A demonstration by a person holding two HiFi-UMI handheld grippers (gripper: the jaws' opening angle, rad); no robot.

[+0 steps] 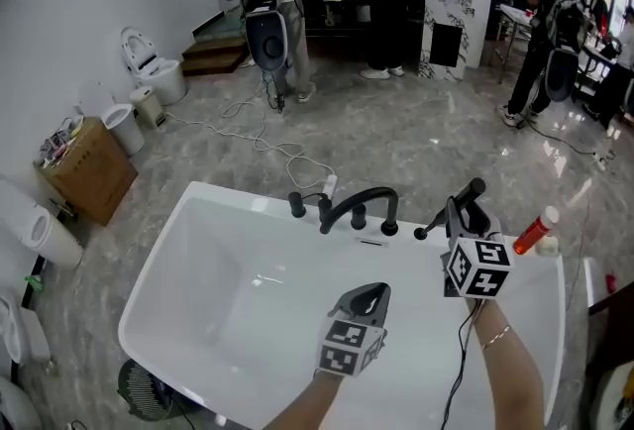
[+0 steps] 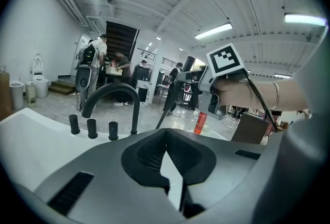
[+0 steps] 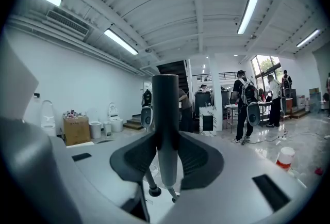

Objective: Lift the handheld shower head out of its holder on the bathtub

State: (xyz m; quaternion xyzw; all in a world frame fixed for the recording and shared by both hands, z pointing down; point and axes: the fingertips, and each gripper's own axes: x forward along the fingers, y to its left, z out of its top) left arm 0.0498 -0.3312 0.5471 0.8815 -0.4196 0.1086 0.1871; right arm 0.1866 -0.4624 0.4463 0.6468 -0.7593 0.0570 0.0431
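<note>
The black handheld shower head (image 1: 439, 221) (image 3: 166, 114) is up off the deck of the white bathtub (image 1: 198, 212), slanting above the rim at the right. My right gripper (image 1: 466, 216) (image 3: 166, 152) is shut on its handle, which stands upright between the pads. In the left gripper view the shower head (image 2: 170, 100) shows as a thin dark rod under the right gripper (image 2: 205, 81). A dark hose end (image 3: 152, 189) hangs below the handle. My left gripper (image 1: 373, 293) (image 2: 165, 134) hovers over the tub's near side, tips together, holding nothing.
A black arched faucet (image 1: 358, 204) (image 2: 110, 92) with knobs (image 1: 297, 206) stands on the tub's far rim. A red bottle (image 1: 535, 231) (image 2: 200, 122) (image 3: 284, 158) sits at the right corner. A cardboard box (image 1: 89, 170), toilets, floor cables and several people lie beyond.
</note>
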